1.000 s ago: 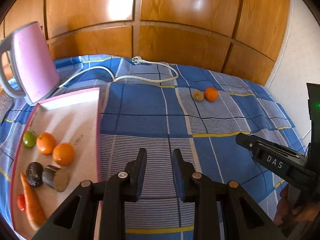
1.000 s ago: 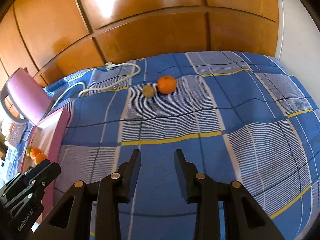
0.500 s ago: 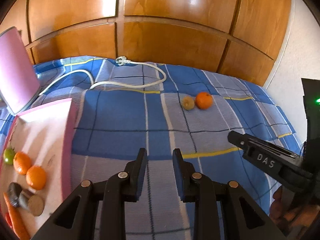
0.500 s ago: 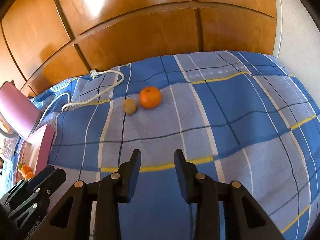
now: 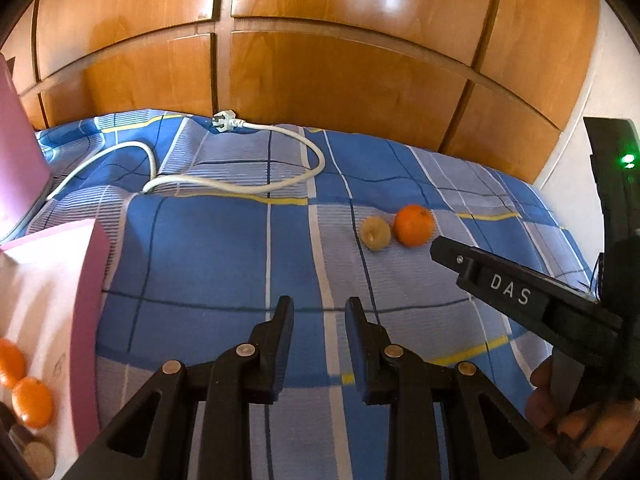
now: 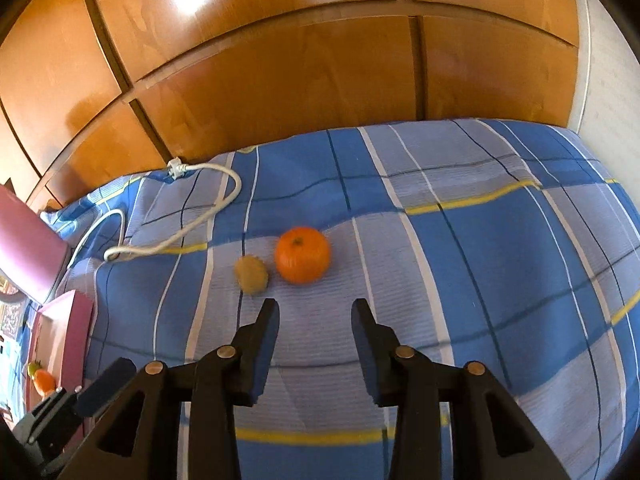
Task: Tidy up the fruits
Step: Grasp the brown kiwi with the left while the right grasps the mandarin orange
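An orange [image 6: 303, 255] and a small yellow-brown fruit [image 6: 251, 274] lie side by side on the blue checked bedspread, just beyond my right gripper [image 6: 314, 314]. Its jaws are opening and nothing is between them. In the left wrist view the same orange [image 5: 414, 226] and small fruit [image 5: 375, 233] lie ahead and to the right. My left gripper [image 5: 320, 312] hangs over bare cloth, shut and holding nothing. A pink-rimmed tray [image 5: 86, 320] at the left edge holds two oranges [image 5: 32, 402] and a brown cut piece [image 5: 36, 454].
A white power cable [image 5: 240, 184] with its plug loops across the far side of the bed. A pink kettle [image 6: 28, 256] stands at the far left. Wooden panels [image 5: 320, 80] rise behind the bed. The right tool's black body [image 5: 520, 296] crosses the left wrist view.
Both grippers have moved forward over the bed towards the orange and the small fruit, which look larger. The tray has slid to the left edge of view. The right jaws have widened.
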A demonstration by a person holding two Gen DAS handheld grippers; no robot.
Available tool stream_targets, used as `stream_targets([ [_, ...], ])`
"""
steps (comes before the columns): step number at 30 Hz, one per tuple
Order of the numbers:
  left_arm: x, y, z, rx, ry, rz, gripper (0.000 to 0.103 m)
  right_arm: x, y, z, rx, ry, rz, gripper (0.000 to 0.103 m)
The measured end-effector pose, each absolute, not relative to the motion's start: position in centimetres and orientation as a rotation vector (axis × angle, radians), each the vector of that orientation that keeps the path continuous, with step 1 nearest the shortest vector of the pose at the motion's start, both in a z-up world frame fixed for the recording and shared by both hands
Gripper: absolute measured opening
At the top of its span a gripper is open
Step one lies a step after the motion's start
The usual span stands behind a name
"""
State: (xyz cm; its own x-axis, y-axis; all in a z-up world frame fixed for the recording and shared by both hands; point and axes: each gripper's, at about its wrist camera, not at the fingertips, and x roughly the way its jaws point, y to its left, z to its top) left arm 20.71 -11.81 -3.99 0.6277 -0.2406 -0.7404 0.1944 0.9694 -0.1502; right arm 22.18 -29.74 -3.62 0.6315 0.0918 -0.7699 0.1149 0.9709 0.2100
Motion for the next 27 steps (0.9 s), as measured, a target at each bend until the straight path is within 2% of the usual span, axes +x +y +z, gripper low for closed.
stream_targets([
  [6, 22.8, -12.5, -4.2, -0.088, 0.848, -0.257, 0.027, 24.6, -29.7, -3.8, 0.257, 0.883, -0.011, 0.044],
  [12, 24.1, -13.0, -4.9, -0.098, 0.85, -0.258, 0.027, 26.3, -29.5, -4.8, 0.249, 0.908, -0.006, 0.044],
  [14, 24.4, -13.1, -5.1, -0.102, 0.852, -0.265, 0.027, 26.4, -29.4, -5.1, 0.249, 0.917, -0.007, 0.044],
  [16, 24.6, -13.2, -5.2, -0.11, 0.852, -0.278, 0.027, 26.3, -29.4, -5.3, 0.245, 0.912, 0.006, 0.037],
  [27, 26.0, -15.3, -5.5, -0.11, 0.85, -0.335, 0.027, 24.6, -32.0, -5.0, 0.229, 0.898, -0.094, 0.036],
])
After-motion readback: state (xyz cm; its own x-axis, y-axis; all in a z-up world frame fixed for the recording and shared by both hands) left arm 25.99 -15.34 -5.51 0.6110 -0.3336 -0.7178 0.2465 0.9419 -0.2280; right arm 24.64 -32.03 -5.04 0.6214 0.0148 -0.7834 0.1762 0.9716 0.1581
